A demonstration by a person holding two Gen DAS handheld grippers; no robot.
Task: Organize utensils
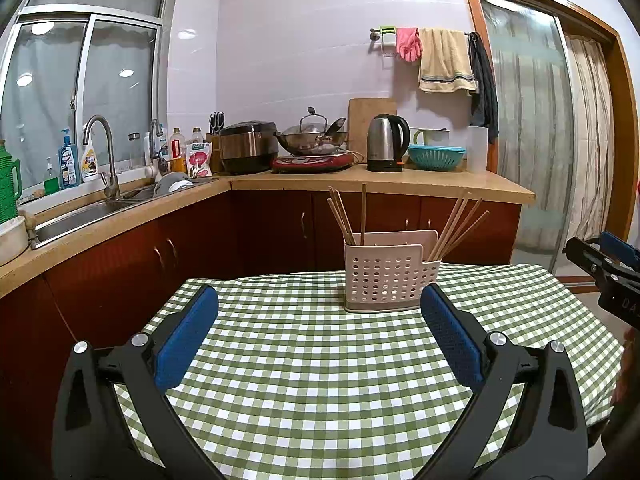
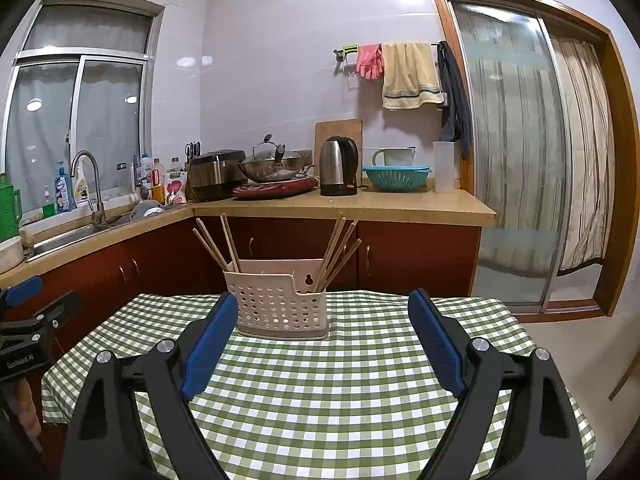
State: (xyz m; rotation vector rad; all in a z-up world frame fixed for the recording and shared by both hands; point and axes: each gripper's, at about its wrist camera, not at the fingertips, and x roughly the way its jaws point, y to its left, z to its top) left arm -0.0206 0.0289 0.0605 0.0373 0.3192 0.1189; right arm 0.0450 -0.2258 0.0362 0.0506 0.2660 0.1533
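A pale perforated utensil holder (image 1: pixel 387 276) (image 2: pixel 280 306) stands near the far edge of a table under a green checked cloth (image 1: pixel 304 360) (image 2: pixel 320 392). Wooden chopsticks lean out of it in two bunches, one on the left (image 1: pixel 346 216) (image 2: pixel 222 246) and one on the right (image 1: pixel 460 224) (image 2: pixel 338 250). My left gripper (image 1: pixel 320 304) hovers open over the cloth, short of the holder, nothing between its blue pads. My right gripper (image 2: pixel 322 312) is open and empty too, with the holder just beyond its fingertips. The right gripper shows at the edge of the left wrist view (image 1: pixel 604 268), the left at the edge of the right wrist view (image 2: pixel 28 332).
Behind the table runs an L-shaped counter (image 1: pixel 380 186) (image 2: pixel 360 204) with a sink (image 1: pixel 80 216), bottles, a rice cooker (image 1: pixel 248 146), a wok, a kettle (image 1: pixel 386 142) and a teal colander (image 1: pixel 436 156). A sliding glass door (image 2: pixel 516 160) stands on the right.
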